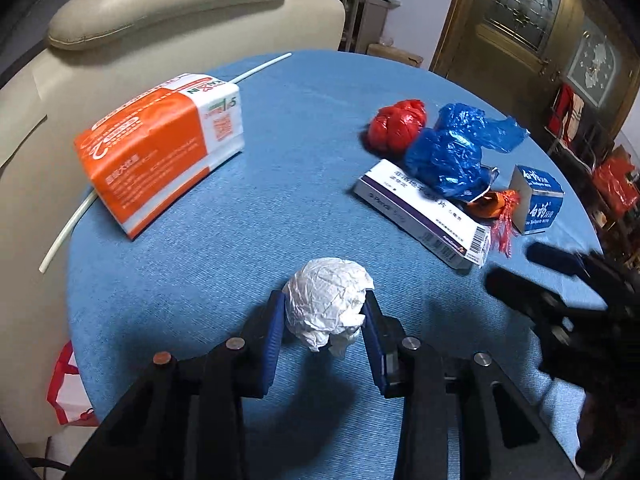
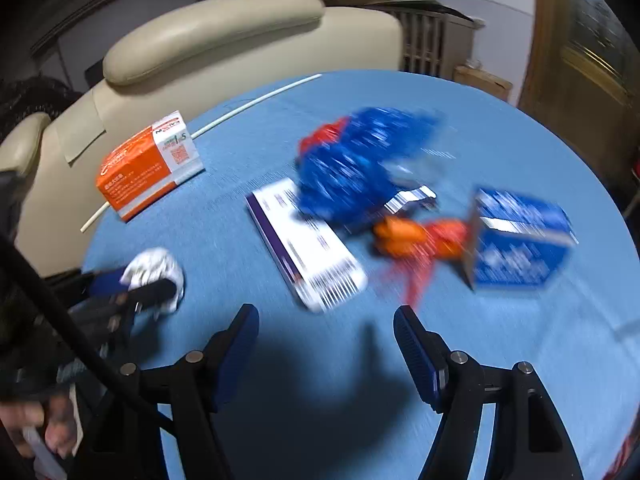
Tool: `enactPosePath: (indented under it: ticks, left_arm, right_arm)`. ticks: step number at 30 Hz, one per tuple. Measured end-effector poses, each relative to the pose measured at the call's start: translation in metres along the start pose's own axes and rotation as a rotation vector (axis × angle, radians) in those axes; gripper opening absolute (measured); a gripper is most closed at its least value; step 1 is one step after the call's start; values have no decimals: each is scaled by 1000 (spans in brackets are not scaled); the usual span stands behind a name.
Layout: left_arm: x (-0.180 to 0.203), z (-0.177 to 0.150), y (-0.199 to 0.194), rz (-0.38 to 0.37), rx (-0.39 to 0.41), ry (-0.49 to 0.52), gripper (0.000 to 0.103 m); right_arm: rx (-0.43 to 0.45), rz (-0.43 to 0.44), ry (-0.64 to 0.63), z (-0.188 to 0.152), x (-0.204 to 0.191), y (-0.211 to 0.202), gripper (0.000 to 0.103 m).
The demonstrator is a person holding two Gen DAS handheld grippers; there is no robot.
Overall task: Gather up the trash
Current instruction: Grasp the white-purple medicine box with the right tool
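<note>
A crumpled white paper ball (image 1: 328, 304) sits between the blue pads of my left gripper (image 1: 325, 320), which is shut on it just above the round blue table (image 1: 280, 208). The right wrist view shows the same paper ball (image 2: 154, 274) in the left gripper (image 2: 136, 292) at the left. My right gripper (image 2: 326, 336) stands open over bare blue cloth, with nothing between its fingers; it also shows dark and blurred at the right edge as the right gripper (image 1: 532, 268). Ahead of it lie a white and purple carton (image 2: 308, 244), a blue plastic bag (image 2: 352, 168) and orange wrapping (image 2: 416, 236).
An orange and white box (image 1: 160, 152) lies on a white tube (image 1: 64, 236) at the left. A red bag (image 1: 394, 124) and a blue box (image 1: 538, 200) sit at the right. A beige armchair (image 1: 120, 32) stands behind the table. A person's hand (image 2: 36, 424) shows at lower left.
</note>
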State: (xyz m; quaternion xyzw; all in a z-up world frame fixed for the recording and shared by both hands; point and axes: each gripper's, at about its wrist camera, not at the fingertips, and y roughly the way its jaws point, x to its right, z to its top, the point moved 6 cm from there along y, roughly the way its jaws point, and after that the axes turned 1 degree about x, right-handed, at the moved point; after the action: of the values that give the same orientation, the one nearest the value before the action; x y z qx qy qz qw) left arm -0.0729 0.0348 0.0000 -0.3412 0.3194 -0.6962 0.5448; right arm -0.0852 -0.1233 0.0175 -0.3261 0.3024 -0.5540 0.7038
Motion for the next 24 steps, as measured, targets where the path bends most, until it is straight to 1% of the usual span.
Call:
enactPosePath:
  ticks: [2,4,8,9,10,11,13,15,18,24]
  left_arm:
    - [-3,1,2,-3,-2,-10,39]
    - [-6,1,2,-9,-4,-22,39]
    - [-10,3,6,-18,-5,-27,39]
    - [-10,3,7,-18,-4,-24,39]
    - [-10,3,7,-17,-5,-24,39]
    - [-10,3,6,-18,-5,-25,39]
    - [-8,1,5,-16,-5,-26,39]
    - [-8,1,4,-13,-2,-26,39]
    - [-3,-2,-3,-7,4,-16,39]
    - [16,-7,-16,-5,13,12,39]
  right_arm:
    - [-9,6,-27,9,-7,12,73]
    - [-31,-7,-54,17,-9,29,73]
    - [-80,-27,-51,29,-2,61,73]
    - [-83,-26,-48,30,-2,66,71]
    - [-72,-27,-54,31,-4,66,61]
    - [-69,-26,-59,31,-6,65,57]
    - [-77,-3,-46,30,-11,63,56]
    - [-75,-13,-33,23,-12,57,55]
    - [-59,0,16,9,-10,42,55]
    - [-19,-5,93,-30,2,-2,55]
